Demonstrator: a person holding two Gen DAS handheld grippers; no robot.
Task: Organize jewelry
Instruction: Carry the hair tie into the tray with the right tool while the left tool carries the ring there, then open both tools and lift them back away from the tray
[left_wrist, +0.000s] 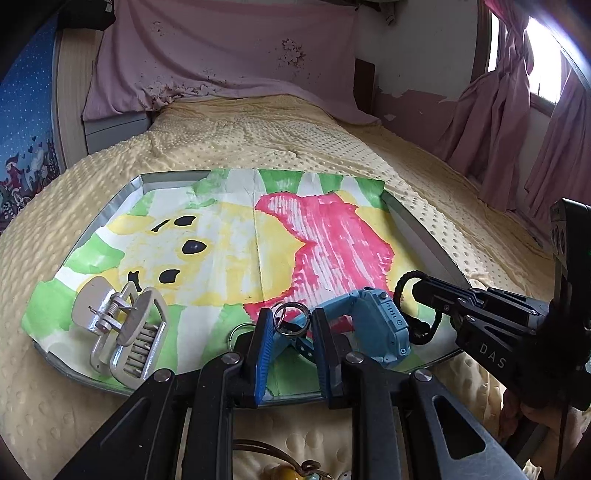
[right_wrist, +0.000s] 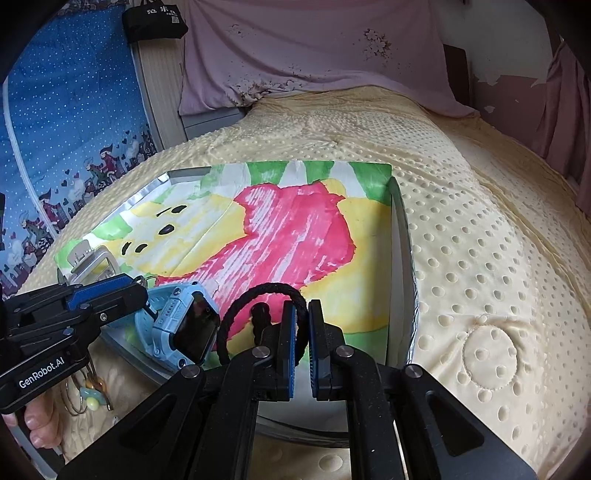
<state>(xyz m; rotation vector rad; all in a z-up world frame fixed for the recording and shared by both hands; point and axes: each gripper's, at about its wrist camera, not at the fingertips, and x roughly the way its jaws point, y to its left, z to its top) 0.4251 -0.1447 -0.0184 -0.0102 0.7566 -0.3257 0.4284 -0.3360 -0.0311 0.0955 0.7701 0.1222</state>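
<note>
A light-blue smartwatch (left_wrist: 384, 325) lies at the near edge of a grey tray (left_wrist: 424, 240) lined with a painted paper (left_wrist: 221, 240). My left gripper (left_wrist: 292, 314) is shut on the watch's strap, with a metal key ring (left_wrist: 291, 314) by its tips. In the right wrist view the left gripper (right_wrist: 142, 288) reaches in from the left beside the watch (right_wrist: 184, 325). My right gripper (right_wrist: 303, 304) is shut on a black braided cord bracelet (right_wrist: 258, 293), held just above the tray. In the left wrist view that gripper (left_wrist: 415, 286) holds the bracelet (left_wrist: 408, 276) right of the watch.
A silver-beige hair claw clip (left_wrist: 122, 325) lies on the tray's near left. Thin bangles and a bead charm (right_wrist: 88, 395) rest on the yellow dotted blanket (right_wrist: 480, 258) in front of the tray. A hand (right_wrist: 33, 421) holds the left gripper. Pink curtains (left_wrist: 517, 110) hang at right.
</note>
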